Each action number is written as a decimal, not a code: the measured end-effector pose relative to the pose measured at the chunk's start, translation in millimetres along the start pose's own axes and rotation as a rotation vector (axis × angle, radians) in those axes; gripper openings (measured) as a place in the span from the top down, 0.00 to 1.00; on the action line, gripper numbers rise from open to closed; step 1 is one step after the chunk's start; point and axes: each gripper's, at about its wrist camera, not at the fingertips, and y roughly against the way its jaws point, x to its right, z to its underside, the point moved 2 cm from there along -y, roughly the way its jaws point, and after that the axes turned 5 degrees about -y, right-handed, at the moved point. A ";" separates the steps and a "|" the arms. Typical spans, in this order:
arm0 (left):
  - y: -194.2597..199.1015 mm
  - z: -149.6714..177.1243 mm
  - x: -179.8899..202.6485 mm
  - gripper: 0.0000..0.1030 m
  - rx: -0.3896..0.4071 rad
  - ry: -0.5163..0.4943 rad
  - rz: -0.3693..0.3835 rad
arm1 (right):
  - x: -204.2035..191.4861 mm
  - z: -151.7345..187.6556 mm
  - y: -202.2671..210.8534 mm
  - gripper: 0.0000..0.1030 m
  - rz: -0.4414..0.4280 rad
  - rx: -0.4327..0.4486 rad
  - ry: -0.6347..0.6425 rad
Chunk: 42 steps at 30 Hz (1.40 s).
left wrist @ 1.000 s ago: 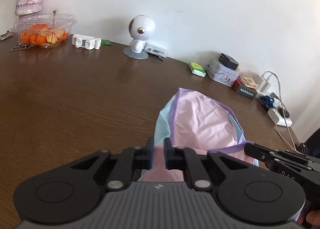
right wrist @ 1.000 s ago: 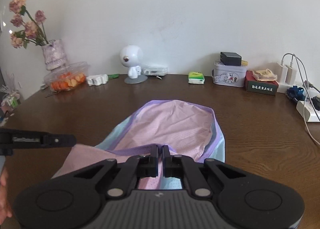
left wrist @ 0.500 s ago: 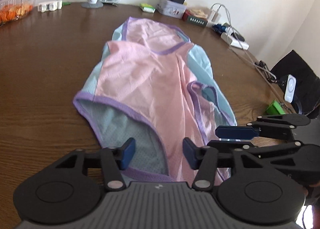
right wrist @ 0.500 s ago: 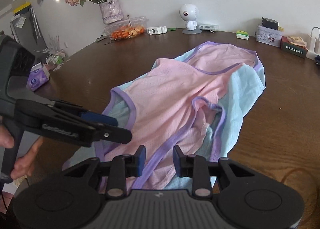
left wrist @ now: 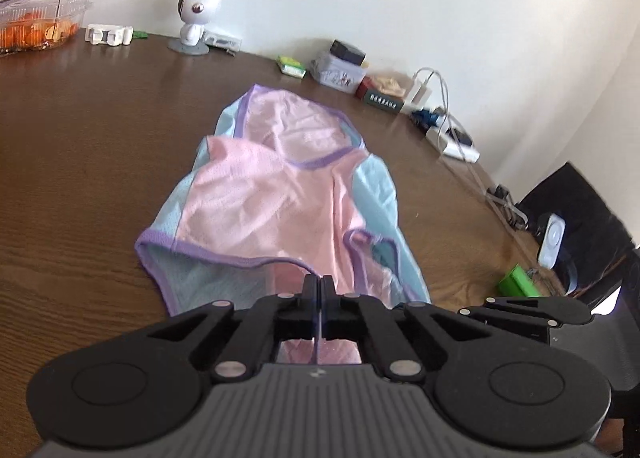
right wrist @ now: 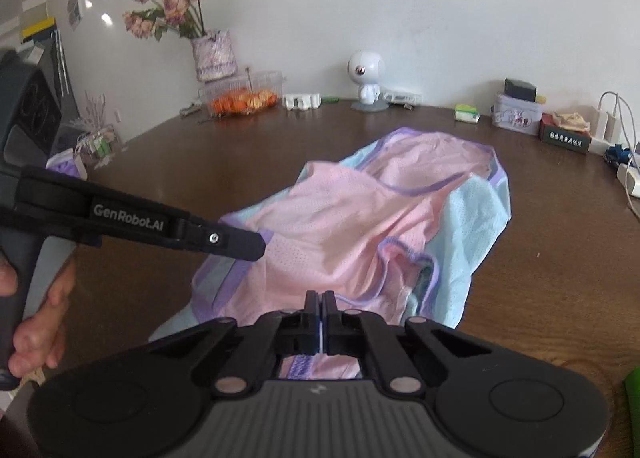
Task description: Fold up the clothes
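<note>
With both sets of tongs clamped onto the near edge of a pink, pale-blue and lilac mesh vest (left wrist: 272,193), a person is working through what looks like an early fold of the garment on a brown wooden table (left wrist: 80,145). The vest is lying lengthwise away from the grippers, its far end already doubled back so a lilac-trimmed edge is crossing the pink panel. The left gripper (left wrist: 318,290) is showing its jaws pressed together with a thin line of fabric between them, seemingly pinching the pink cloth near the lilac binding; seen from the right wrist, its black arm (right wrist: 224,238) is reaching in over the vest's left edge, held by a hand (right wrist: 36,322). The right gripper (right wrist: 321,306) is likewise closed, with lilac trim showing just behind its pads, so it appears to be nipping the hem too.

Judging by this, the grasp is being made and the carry is next: both hands would need to lift together and travel level toward the far end, keeping the edge taut so the slippery mesh is not bunching. A toy robot figure (left wrist: 196,13), tins and charger cables along the wall are standing well apart from the vest.
</note>
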 end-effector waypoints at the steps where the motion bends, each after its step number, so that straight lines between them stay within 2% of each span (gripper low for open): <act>1: 1.0 -8.3 -1.7 0.99 0.026 0.019 0.006 | 3.4 -8.2 0.8 1.00 0.008 0.024 0.000; 3: -3.5 -21.8 -5.9 0.98 0.086 0.038 -0.023 | 10.6 -24.4 -1.9 1.00 0.036 0.074 0.008; 6: -22.8 -32.4 -15.1 0.93 0.077 0.016 -0.057 | 30.3 -39.6 -29.2 0.98 0.128 0.118 0.016; 8: -22.3 -28.7 -22.2 0.79 0.062 0.037 -0.096 | 43.0 -41.6 -43.5 0.92 0.159 0.062 0.008; 9: -13.8 -22.8 -24.8 0.62 0.055 0.036 -0.089 | 46.7 -41.2 -45.4 0.91 0.158 0.024 0.006; 10: -2.9 -15.1 -26.9 0.48 0.064 0.017 -0.073 | 48.8 -37.9 -33.9 0.91 0.117 0.039 0.007; 12: 27.5 9.5 -26.6 0.39 0.091 -0.065 -0.070 | 48.2 -26.0 -4.7 0.61 0.017 0.067 0.047; 13: 39.1 22.1 -23.1 0.34 0.097 -0.113 -0.073 | 45.6 -17.5 8.3 0.58 -0.027 0.071 0.086; 15: 50.3 45.4 -10.6 0.32 0.068 -0.207 -0.078 | 35.1 2.9 27.9 0.59 -0.094 0.032 0.168; 18: 46.2 75.5 8.7 0.32 -0.044 -0.354 -0.137 | 14.2 31.1 39.6 0.59 -0.131 -0.046 0.265; 21: 36.7 95.4 11.7 0.33 -0.080 -0.447 -0.217 | 3.0 47.8 41.0 0.60 -0.082 -0.071 0.317; 23: 31.0 101.0 6.0 0.43 -0.096 -0.456 -0.271 | 2.1 55.1 37.9 0.62 -0.049 -0.080 0.309; 26: 30.6 106.7 0.8 0.61 -0.085 -0.456 -0.299 | 3.2 65.6 26.9 0.82 0.073 -0.098 0.354; 28: 32.5 109.2 0.0 0.75 -0.079 -0.457 -0.315 | 2.0 71.1 28.3 0.82 0.120 -0.078 0.391; 31: 35.7 113.5 -0.9 0.84 -0.066 -0.452 -0.335 | 2.5 75.9 34.9 0.84 0.168 -0.060 0.406; 32: 36.3 115.3 -1.0 0.86 -0.057 -0.446 -0.335 | 4.7 77.5 36.7 0.90 0.178 -0.051 0.395; 34: 37.1 119.5 0.6 0.96 -0.035 -0.433 -0.331 | 8.4 80.8 39.5 0.95 0.189 -0.036 0.363; 37: 40.6 123.9 5.2 0.98 -0.026 -0.417 -0.341 | 10.0 86.7 39.5 0.96 0.217 -0.036 0.321; 42: 52.8 127.0 12.9 0.98 0.002 -0.416 -0.345 | 7.7 91.2 44.2 0.95 0.264 -0.058 0.342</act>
